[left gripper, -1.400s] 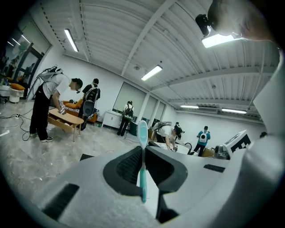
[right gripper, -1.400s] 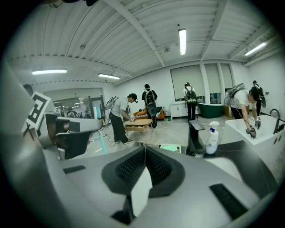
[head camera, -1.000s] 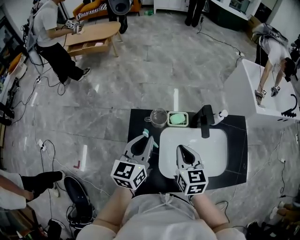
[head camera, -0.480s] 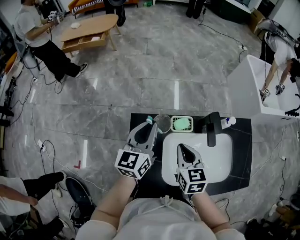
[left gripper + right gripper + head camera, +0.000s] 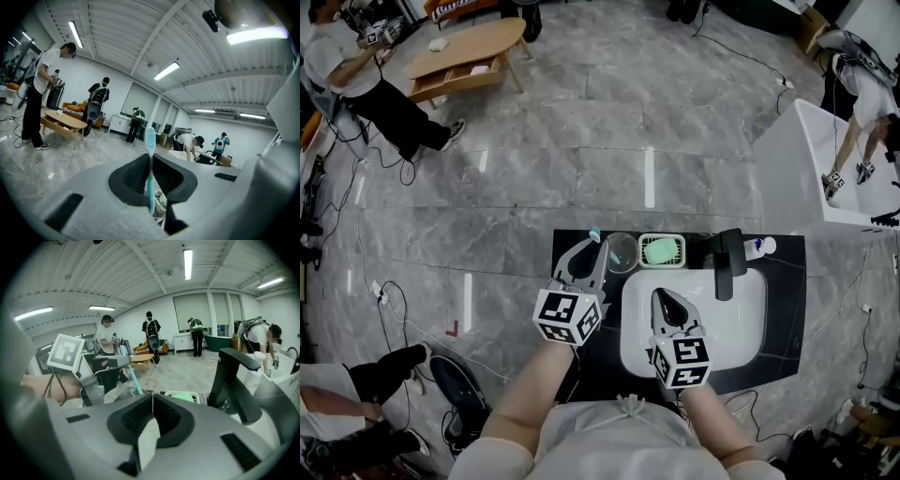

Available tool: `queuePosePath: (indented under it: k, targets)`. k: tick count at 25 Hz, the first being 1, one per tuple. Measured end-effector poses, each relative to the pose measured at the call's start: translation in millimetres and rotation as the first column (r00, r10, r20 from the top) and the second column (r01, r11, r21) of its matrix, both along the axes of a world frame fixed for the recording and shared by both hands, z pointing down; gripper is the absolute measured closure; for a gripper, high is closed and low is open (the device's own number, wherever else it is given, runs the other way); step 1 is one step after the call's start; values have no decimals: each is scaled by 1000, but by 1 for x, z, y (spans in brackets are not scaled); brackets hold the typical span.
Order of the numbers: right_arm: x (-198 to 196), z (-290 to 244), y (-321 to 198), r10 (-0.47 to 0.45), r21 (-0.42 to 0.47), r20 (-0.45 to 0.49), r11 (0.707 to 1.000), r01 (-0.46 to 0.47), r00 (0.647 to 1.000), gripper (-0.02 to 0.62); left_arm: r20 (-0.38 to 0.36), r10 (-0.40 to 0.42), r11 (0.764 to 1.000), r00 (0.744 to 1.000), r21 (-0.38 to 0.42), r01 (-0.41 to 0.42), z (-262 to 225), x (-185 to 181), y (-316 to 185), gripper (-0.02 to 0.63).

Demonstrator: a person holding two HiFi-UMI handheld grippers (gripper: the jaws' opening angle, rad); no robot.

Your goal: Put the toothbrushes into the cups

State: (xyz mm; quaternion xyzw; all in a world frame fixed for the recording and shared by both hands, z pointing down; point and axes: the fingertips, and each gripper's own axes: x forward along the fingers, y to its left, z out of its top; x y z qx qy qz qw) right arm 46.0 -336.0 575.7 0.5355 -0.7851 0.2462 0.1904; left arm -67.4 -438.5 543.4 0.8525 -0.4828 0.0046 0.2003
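1. Teal toothbrush (image 5: 149, 140) stands upright, bristles up, pinched between the nearly closed jaws of the left gripper (image 5: 150, 159).
2. Clear cup (image 5: 622, 251) sits at the far edge of the black counter (image 5: 783, 309), just right of the brush and left of the green soap dish (image 5: 661, 250).
3. Right gripper (image 5: 152, 401): jaws pressed together, nothing between them, over the white sink (image 5: 731, 319).
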Motion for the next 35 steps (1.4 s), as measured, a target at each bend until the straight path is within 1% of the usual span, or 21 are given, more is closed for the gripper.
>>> queuePosePath:
  k: [7,12,15,19,22,23,24,25,29,35]
  targets:
    - [4,16,3,11,-38,-1,999,-11,1000,568,7,-1,997,1000,-72,1,37,6,-2,571]
    - [3,18,7,13,-50,-1,999,-13,1000,568,-35,-59,988,998,-147,53,56,0,-1,571]
    - [2,18,8,11,-50,0,999,-11,1000,568,-58,-90,983,994,-165,80,61,-6,-2,571]
    - [0,20,12,3,-56,-1,998,-3,1000,568,-107,-91,977,990,-200,68,67,-9,-6,571]
    - [0,21,14,1,-59,-4,998,-2,1000,568,-109,-76,975,991,-214,51,70,-9,-7,569]
    - [0,20,14,2,-57,-5,998,-2,1000,568,-108,-74,976,991,-211,50,70,-9,-7,541]
    - [1,19,13,3,-55,-5,998,-4,1000,568,-108,-74,977,991,-207,50,69,-9,-7,455]
    - [1,19,13,5,-52,-6,999,-5,1000,568,-107,-71,977,992,-206,48,69,-9,-8,399]
    - [0,18,13,7,-46,-5,999,-8,1000,568,-86,-60,978,995,-204,41,68,-10,-4,376]
    - [6,15,20,11,-32,-4,999,-11,1000,568,-39,-22,985,999,-173,15,55,0,9,374]
